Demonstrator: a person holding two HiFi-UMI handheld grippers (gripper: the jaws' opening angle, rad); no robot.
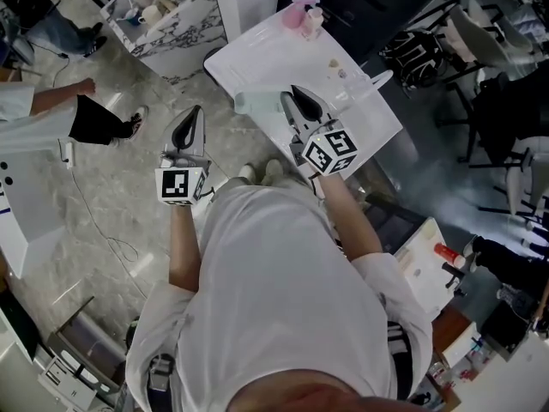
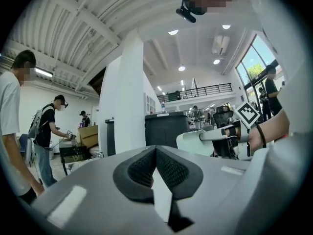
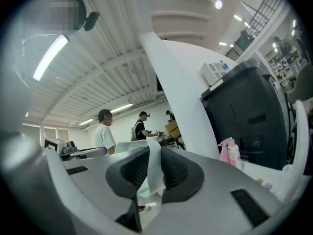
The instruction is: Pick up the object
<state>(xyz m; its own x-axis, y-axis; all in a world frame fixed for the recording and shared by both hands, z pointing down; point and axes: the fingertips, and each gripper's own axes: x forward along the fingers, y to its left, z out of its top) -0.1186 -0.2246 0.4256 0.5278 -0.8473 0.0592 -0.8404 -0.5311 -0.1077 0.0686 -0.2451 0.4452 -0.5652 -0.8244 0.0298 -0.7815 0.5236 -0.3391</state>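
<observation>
Hovering over the floor, the left tool [image 1: 196, 112] has its jaws closed together, empty. The right tool [image 1: 295, 93] pinches the wall of a pale green container [image 1: 255, 102] above the white counter's [image 1: 257, 50] near edge.

The right gripper [image 3: 151, 153] has a grey plastic shell, smooth and not shiny. Its black pads [image 3: 133, 173] look like rubber with tiny bumps all over (a bit like a waffle). The pale green object [image 3: 153, 175] between them is thin, smooth plastic, and some light comes through it. The left gripper [image 2: 156, 151] is the same dull grey plastic with the same bumpy black pads [image 2: 143, 170].

In the head view, the table [image 1: 249, 54] at 12 o'clock is white, smooth and dull. The pink bottle [image 1: 298, 13] on it looks like plastic. The floor [image 1: 129, 196] at 9 o'clock is shiny stone with grey veins. The shirt [image 1: 283, 299] at 6 o'clock is soft white cloth.
</observation>
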